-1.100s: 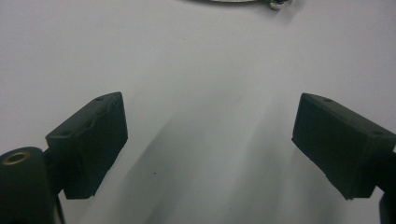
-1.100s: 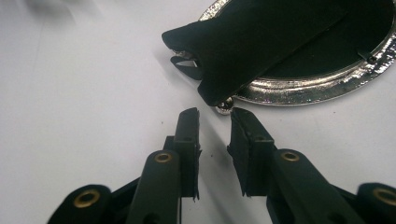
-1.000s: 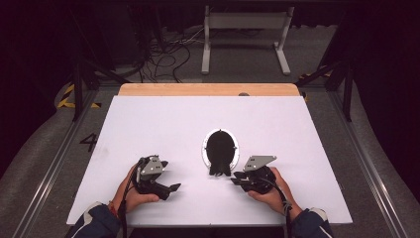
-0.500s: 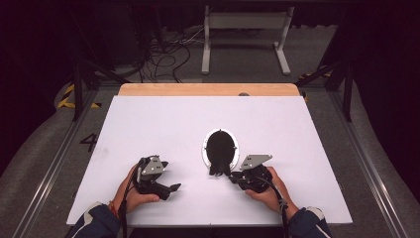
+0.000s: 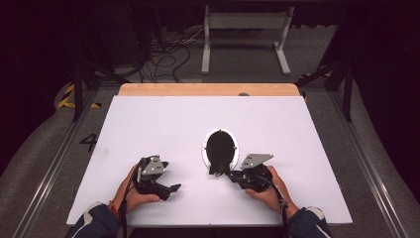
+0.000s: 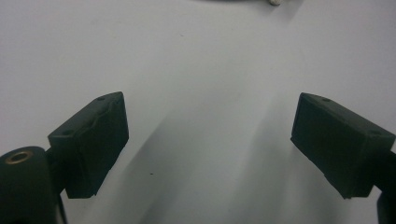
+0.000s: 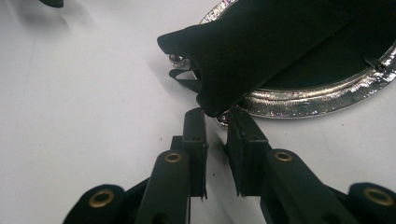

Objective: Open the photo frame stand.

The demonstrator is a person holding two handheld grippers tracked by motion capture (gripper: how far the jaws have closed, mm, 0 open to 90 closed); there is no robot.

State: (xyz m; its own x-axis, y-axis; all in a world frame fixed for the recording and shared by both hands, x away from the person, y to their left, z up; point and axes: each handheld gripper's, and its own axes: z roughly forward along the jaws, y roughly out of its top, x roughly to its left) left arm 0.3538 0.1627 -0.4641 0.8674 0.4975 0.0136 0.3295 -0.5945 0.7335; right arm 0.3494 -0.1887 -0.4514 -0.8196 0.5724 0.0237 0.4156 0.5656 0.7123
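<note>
Table (image 5: 163,124) bare to the left, far and right of me, so my tongs can pass there freely. Only obstacle is the silver-rimmed oval frame (image 5: 204,148) with the black stand (image 5: 219,151) on it, mid-table, just beyond my right gripper (image 5: 233,174).

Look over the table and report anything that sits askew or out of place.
One thing stands out: the black stand flap of the silver oval frame, which lies face down on the white table, sticks up and out past the frame's near rim. The right tool has its tips at that flap's corner. Nothing looks spilled or broken.
</note>
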